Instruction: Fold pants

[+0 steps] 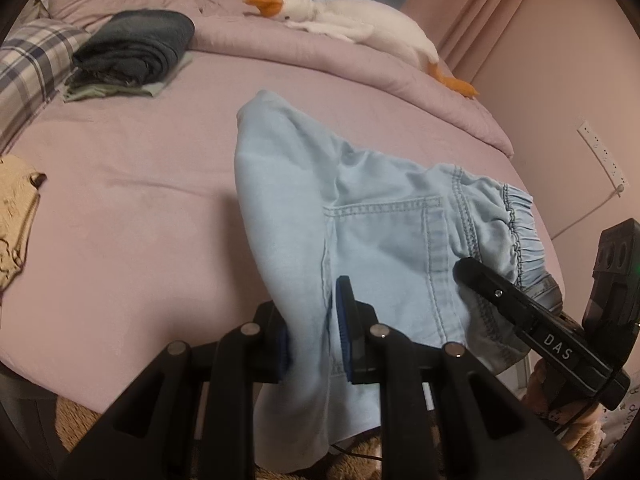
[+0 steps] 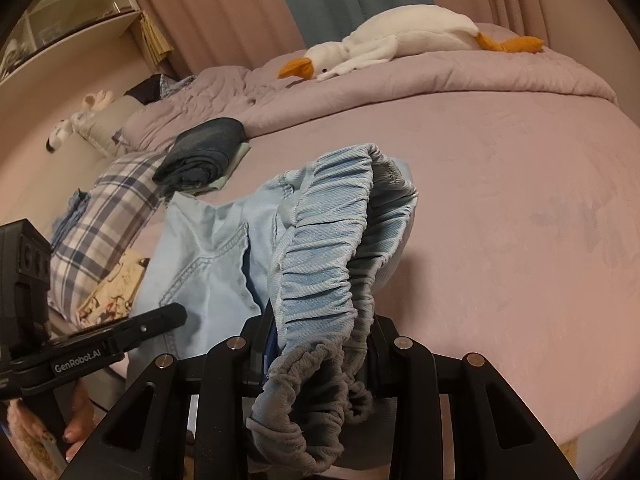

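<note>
Left wrist view first: the bed [image 1: 160,200], under a mauve cover, fills most of the frame, with pink curtains and wall behind and a plush goose [image 1: 352,20] lying across the top centre. A stack of folded dark clothes [image 1: 132,52] sits at upper left beside a plaid pillow [image 1: 32,64].

The light blue pants [image 1: 380,240] are held up over the bed's near edge, their long axis running from the elastic waistband [image 2: 332,248] at right across to the doubled fabric at left, part of it hanging below the bed edge at bottom centre.

The left tongs [image 1: 316,332] are closed on a fold of denim at lower centre. The right tongs [image 2: 316,344] pinch the gathered waistband in the right wrist view. Both sit at the garment, neither nearer; I judge the next move is carrying it forward onto the open cover.
</note>
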A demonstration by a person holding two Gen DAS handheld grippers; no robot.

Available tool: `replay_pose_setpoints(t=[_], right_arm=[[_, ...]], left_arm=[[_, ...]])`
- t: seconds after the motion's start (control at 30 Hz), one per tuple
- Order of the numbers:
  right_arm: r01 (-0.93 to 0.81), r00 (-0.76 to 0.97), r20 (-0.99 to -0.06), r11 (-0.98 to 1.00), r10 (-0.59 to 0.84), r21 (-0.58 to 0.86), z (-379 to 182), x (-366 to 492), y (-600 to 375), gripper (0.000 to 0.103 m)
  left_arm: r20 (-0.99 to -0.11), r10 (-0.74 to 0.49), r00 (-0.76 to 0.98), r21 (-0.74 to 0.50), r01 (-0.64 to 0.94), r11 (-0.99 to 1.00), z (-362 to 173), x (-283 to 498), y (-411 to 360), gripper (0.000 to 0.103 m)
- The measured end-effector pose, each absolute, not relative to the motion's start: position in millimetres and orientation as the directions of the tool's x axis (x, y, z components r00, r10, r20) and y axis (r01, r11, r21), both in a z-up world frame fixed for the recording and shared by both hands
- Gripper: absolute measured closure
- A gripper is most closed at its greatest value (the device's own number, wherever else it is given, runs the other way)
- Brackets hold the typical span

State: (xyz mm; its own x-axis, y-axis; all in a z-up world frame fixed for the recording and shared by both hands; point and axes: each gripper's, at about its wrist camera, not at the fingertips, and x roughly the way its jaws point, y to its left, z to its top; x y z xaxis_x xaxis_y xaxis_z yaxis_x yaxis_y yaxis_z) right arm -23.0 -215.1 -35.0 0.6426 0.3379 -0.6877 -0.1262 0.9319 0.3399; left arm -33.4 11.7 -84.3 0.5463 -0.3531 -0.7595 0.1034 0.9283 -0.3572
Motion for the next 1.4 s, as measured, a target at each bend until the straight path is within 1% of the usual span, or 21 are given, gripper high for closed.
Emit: replay_pose_setpoints(t=[0.13, 0.43, 0.7, 0.87, 1.0, 1.03, 1.13, 1.2, 1.3, 1.37, 1.4], right_arm=[[-0.136, 0.649, -0.683, 0.934, 0.335, 0.329, -30, -15, -211, 0.068], [-0.118, 0.647, -0.701, 0.948, 0.299, 0.295, -34, 14, -207, 0.068], [-0.059, 0.585, -0.768, 0.959, 0.259, 0.278, -63, 46, -207, 0.068], [-0.040, 0.542, -0.805, 0.964, 0.242, 0.262, -85, 54, -204, 0.068], [-0.026, 0.517, -0.828, 0.970, 0.220, 0.241, -95, 61, -203, 0.068], [-0.025, 0.511, -0.832, 0.971, 0.217, 0.238, -98, 62, -204, 0.068], [-0.009, 0.491, -0.845, 0.971, 0.214, 0.241, -104, 62, -206, 0.065], [0.010, 0.477, -0.854, 0.970, 0.207, 0.241, -110, 64, -210, 0.063], [0.020, 0.471, -0.860, 0.973, 0.195, 0.231, -115, 62, -212, 0.057], [0.031, 0.476, -0.858, 0.971, 0.193, 0.236, -113, 60, -214, 0.054], [0.038, 0.473, -0.860, 0.971, 0.190, 0.235, -112, 59, -215, 0.052]], left_arm=[[-0.750, -0.347, 0.563, -0.353, 0.102, 0.930, -81, -26, 20, 0.088], [-0.760, -0.339, 0.555, -0.338, 0.108, 0.935, -92, 16, 15, 0.088], [-0.800, -0.355, 0.485, -0.362, 0.082, 0.928, -131, 56, 11, 0.088], [-0.828, -0.332, 0.453, -0.340, 0.066, 0.938, -150, 67, 7, 0.088], [-0.832, -0.321, 0.453, -0.330, 0.061, 0.942, -156, 68, 9, 0.087], [-0.835, -0.317, 0.450, -0.326, 0.059, 0.944, -158, 68, 10, 0.085], [-0.851, -0.304, 0.428, -0.320, 0.035, 0.947, -166, 70, 13, 0.083], [-0.855, -0.295, 0.428, -0.313, 0.028, 0.949, -170, 70, 14, 0.079], [-0.860, -0.284, 0.425, -0.305, 0.019, 0.952, -170, 66, 14, 0.068], [-0.869, -0.286, 0.403, -0.310, 0.004, 0.951, -169, 62, 15, 0.057], [-0.867, -0.297, 0.400, -0.323, 0.002, 0.946, -166, 59, 17, 0.055]])
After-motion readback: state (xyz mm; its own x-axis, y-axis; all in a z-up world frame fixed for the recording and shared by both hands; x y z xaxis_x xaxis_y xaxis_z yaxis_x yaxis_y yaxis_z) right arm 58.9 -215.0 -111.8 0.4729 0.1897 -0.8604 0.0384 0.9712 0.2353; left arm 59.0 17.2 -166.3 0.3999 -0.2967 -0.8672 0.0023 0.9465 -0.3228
